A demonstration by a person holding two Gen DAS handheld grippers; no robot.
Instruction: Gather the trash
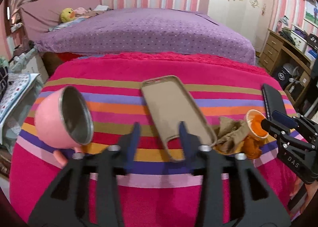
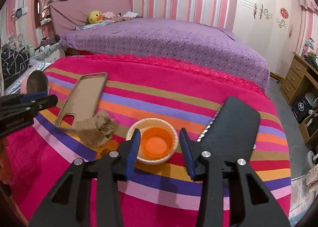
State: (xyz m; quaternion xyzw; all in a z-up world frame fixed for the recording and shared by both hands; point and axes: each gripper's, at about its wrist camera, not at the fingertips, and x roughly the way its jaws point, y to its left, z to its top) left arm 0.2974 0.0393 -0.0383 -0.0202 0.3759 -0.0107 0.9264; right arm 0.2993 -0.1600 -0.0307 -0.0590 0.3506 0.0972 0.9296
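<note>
While a striped blanket (image 2: 159, 96) covers the surface at the foot of a purple bed (image 1: 143, 28), the only legible writing is on the tools: "DAS" in pale letters on the body of the right gripper (image 1: 267, 122), seen from the left wrist. A smaller line of print on the left gripper (image 2: 50, 99), seen from the right wrist, is too blurred to read.

Near the blanket's left edge a pink cup (image 1: 59, 119) lies tipped on its side, its bare steel interior showing nothing inside. A small cream bowl (image 2: 152, 140) sits toward the near edge, right of centre, with an orange lining or contents that cannot be told apart. Just left of it lies a crumpled brown paper scrap (image 2: 97, 129), touching the lower end of a tan phone case (image 2: 83, 98) that rests open side up and holds nothing. A black keyboard-like slab (image 2: 234, 125) lies toward the right edge.

Both grippers stand with jaws apart and nothing clamped. The left gripper's fingers (image 1: 183, 131) hang over the case's lower end; the right gripper's fingers (image 2: 135, 141) flank the bowl, one overlapping its rim.
</note>
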